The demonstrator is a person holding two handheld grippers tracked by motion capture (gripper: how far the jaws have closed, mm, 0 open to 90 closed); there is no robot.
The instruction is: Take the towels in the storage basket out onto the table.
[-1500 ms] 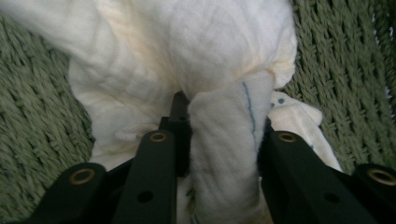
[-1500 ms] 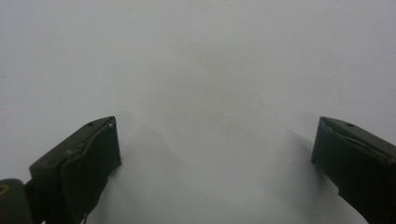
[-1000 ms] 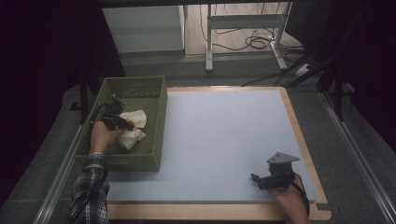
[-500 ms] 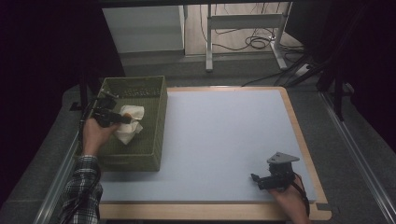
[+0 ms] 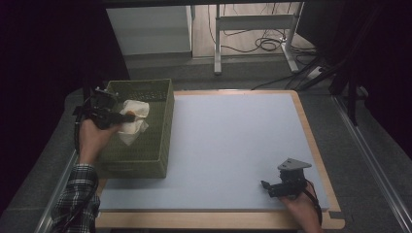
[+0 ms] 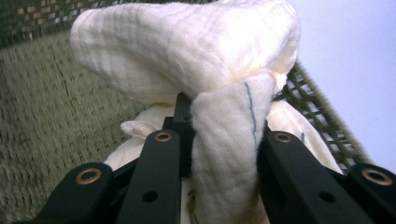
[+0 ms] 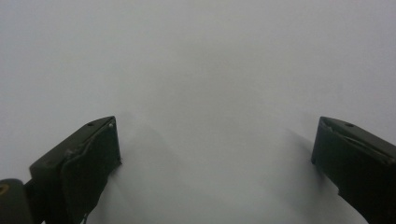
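A pale grey-blue mat (image 5: 233, 145) framed by a wooden table edge (image 5: 318, 145) is seen across the middle of the high view, with dark floor around it and cables beyond its far edge. At the left of that view a green woven basket (image 5: 160, 141) is set on the mat's left border. Above the basket's interior, in the upper left part of the frame, the left gripper (image 5: 130, 115) is held in a hand (image 5: 93, 137) with a plaid sleeve (image 5: 77, 199) below it. A cream cloth (image 5: 133, 119) is clamped between its jaws; in the left gripper view the cloth (image 6: 224, 140) is seen pinched in a thick fold between the two black jaws, bunched above them, with the basket's mesh wall (image 6: 46, 140) behind. At the lower right of the high view the right gripper (image 5: 265, 185) is rested on the mat, well apart from the basket. In the right gripper view its jaws are spread wide, with nothing but the mat (image 7: 210, 70) between them.
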